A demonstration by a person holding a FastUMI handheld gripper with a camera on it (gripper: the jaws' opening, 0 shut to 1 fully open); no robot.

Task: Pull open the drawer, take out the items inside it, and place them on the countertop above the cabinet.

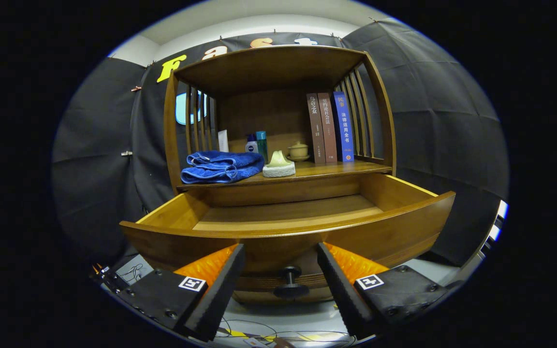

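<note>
2 fingers [281,270] spread apart flank the open drawer's [288,232] knob [289,280].

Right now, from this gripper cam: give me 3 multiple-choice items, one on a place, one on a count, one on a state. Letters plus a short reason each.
1. Where does the blue towel lie?
A. inside the drawer
B. on the countertop, beside the pale sponge
C. on top of the books

2. How many books stand upright on the countertop?
A. one
B. three
C. five

3. What state is the drawer in?
A. pulled open, its visible floor bare
B. pushed shut
C. open and packed with items

Answers:
1 B: the towel sits folded on the countertop, just left of the sponge.
2 B: three spines stand side by side at the right.
3 A: the drawer juts toward the gripper, whose jaws stand open either side of the knob, touching nothing; bare wood shows inside.
</note>
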